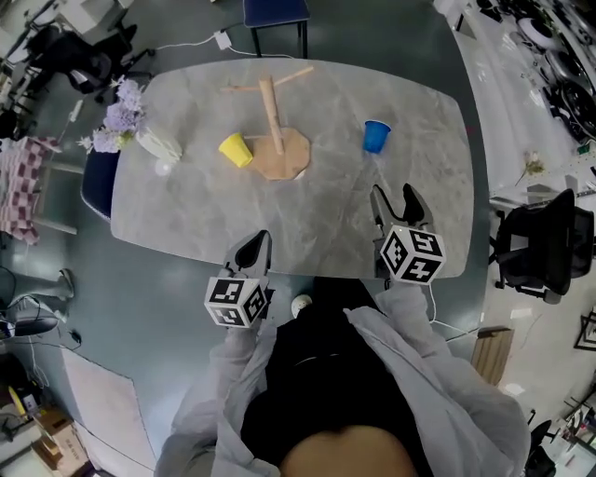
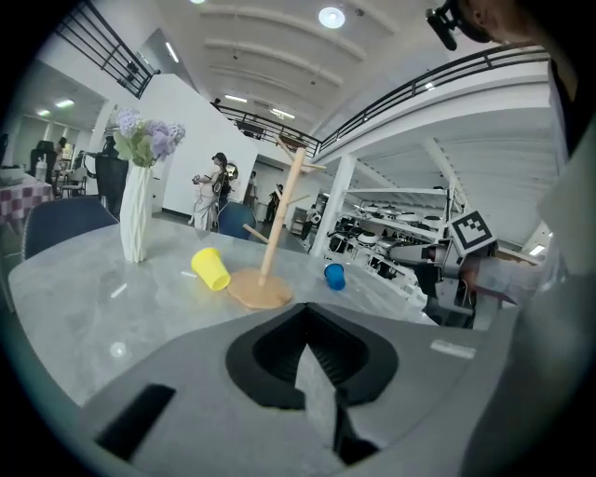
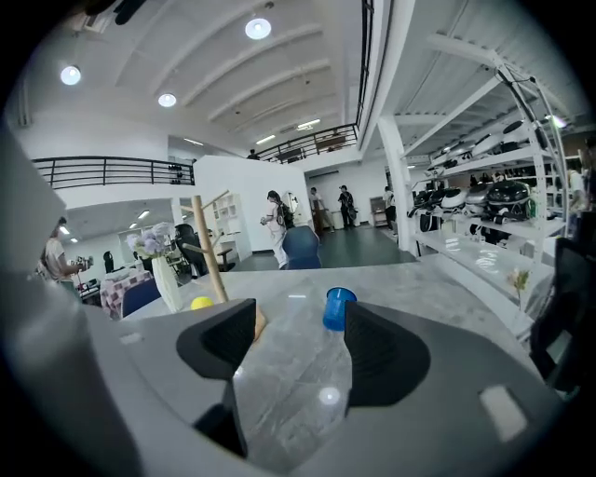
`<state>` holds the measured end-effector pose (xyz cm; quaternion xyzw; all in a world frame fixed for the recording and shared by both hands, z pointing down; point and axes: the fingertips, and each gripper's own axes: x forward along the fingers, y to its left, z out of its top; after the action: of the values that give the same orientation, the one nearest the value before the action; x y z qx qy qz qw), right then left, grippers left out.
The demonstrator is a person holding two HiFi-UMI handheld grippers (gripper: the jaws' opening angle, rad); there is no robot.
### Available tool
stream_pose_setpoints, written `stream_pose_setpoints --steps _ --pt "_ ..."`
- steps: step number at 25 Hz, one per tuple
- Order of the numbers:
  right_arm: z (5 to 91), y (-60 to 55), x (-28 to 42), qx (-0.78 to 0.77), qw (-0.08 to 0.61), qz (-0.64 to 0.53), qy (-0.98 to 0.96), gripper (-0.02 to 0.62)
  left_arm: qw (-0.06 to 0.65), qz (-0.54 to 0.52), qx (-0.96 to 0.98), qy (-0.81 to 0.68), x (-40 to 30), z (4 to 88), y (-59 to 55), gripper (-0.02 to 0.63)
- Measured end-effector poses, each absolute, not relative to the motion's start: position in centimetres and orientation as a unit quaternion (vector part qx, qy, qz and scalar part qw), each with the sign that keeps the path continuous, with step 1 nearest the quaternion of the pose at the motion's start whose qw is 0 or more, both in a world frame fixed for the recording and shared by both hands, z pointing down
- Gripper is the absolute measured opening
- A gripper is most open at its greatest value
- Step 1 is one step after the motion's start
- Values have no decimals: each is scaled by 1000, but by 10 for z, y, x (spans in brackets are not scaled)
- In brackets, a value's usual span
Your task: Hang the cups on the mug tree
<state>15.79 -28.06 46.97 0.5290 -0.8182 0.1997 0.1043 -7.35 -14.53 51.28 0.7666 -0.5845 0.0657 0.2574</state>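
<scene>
A wooden mug tree (image 1: 271, 116) stands on its flat base at the middle of the grey marble table (image 1: 186, 214), with bare pegs. A yellow cup (image 1: 236, 150) lies on its side against the left of the base. A blue cup (image 1: 375, 136) stands apart to the right. My left gripper (image 1: 253, 252) hovers shut at the near table edge, holding nothing. My right gripper (image 1: 399, 207) is open and empty, short of the blue cup (image 3: 337, 308), which shows beyond its jaws (image 3: 300, 328). In the left gripper view the yellow cup (image 2: 211, 269) and tree (image 2: 281, 219) lie far ahead.
A white vase with purple flowers (image 1: 130, 119) stands at the table's left end. A blue chair (image 1: 97, 181) sits at the left, another (image 1: 276, 13) at the far side, and a black office chair (image 1: 542, 248) to the right. People stand in the background.
</scene>
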Motion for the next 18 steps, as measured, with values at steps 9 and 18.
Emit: stream_pose_setpoints --steps 9,18 --pt "505 -364 161 544 102 231 -800 293 259 76 764 -586 -56 530 -225 3" --pt "561 -419 152 563 113 274 -772 293 275 103 757 -584 -55 555 -275 3"
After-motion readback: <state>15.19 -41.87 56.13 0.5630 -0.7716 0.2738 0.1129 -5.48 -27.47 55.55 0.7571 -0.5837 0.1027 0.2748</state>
